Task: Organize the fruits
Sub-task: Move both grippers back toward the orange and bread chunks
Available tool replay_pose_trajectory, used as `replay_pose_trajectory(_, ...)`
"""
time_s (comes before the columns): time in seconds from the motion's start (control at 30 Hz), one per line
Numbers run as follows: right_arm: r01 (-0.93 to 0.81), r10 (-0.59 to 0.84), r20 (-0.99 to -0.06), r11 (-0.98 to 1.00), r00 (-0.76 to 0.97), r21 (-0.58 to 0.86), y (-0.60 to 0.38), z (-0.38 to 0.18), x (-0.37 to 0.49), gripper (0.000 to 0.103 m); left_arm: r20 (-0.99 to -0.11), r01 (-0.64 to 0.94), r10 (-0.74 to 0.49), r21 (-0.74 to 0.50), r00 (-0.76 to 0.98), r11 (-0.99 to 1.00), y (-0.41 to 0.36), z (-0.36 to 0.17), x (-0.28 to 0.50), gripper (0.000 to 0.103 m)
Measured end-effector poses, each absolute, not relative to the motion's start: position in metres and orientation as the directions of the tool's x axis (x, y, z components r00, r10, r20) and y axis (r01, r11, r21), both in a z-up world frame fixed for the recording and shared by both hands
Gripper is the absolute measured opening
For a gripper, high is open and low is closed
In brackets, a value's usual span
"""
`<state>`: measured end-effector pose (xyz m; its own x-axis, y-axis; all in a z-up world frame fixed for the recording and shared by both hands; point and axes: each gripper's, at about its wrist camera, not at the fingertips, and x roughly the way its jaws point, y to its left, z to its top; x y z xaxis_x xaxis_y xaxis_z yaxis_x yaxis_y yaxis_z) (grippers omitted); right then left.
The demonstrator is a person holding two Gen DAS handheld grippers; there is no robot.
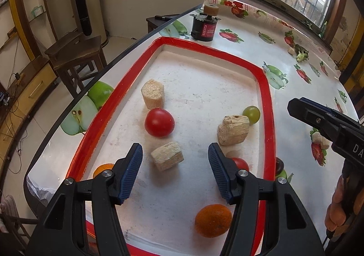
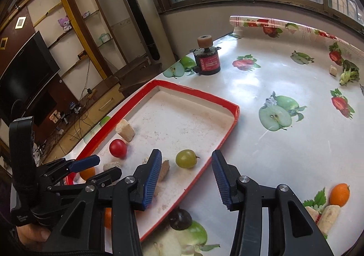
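Note:
A red-rimmed white tray [image 1: 266,87] [image 2: 234,110] holds a red tomato [image 1: 159,122] [image 2: 117,148], a green grape [image 1: 251,114] [image 2: 186,158], an orange [image 1: 213,220], a second small tomato [image 1: 240,163] and three beige spongy chunks [image 1: 152,94] [image 1: 167,158] [image 1: 233,129]. My left gripper [image 1: 175,173] is open and empty above the tray, near the middle chunk. My right gripper [image 2: 186,179] is open and empty over the tray's right rim. A dark grape [image 2: 180,219] lies on the table just outside the tray. A small orange [image 2: 339,194] lies at the right.
A black motor with a beige roller [image 1: 206,26] [image 2: 207,61] stands beyond the tray. Broccoli [image 2: 349,74] and a beige cube [image 2: 333,71] lie far right. Beige chunks [image 2: 327,215] lie near the small orange. A wooden stool [image 1: 77,55] stands left of the table.

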<state>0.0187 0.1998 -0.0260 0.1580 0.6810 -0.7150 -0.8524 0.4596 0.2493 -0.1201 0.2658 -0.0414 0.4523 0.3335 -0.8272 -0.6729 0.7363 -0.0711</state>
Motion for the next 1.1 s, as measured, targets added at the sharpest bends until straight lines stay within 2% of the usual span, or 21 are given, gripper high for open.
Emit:
replay_pose_trajectory(0.53,-0.759,0.66,-0.698,0.597,0.278,0.261,0.1,-0.014,0.04,0.05,-0.813,-0.57,0.266,-0.096,0.518,0.816,0.212,-0.026,-0.094,0.059)
replay_pose_trajectory(1.1,-0.641,0.584,-0.726,0.722,0.363,0.26,0.009,-0.036,0.062,0.051,-0.833,-0.427,0.161,-0.098,0.53,0.899,0.145,-0.033,-0.055,0.059)
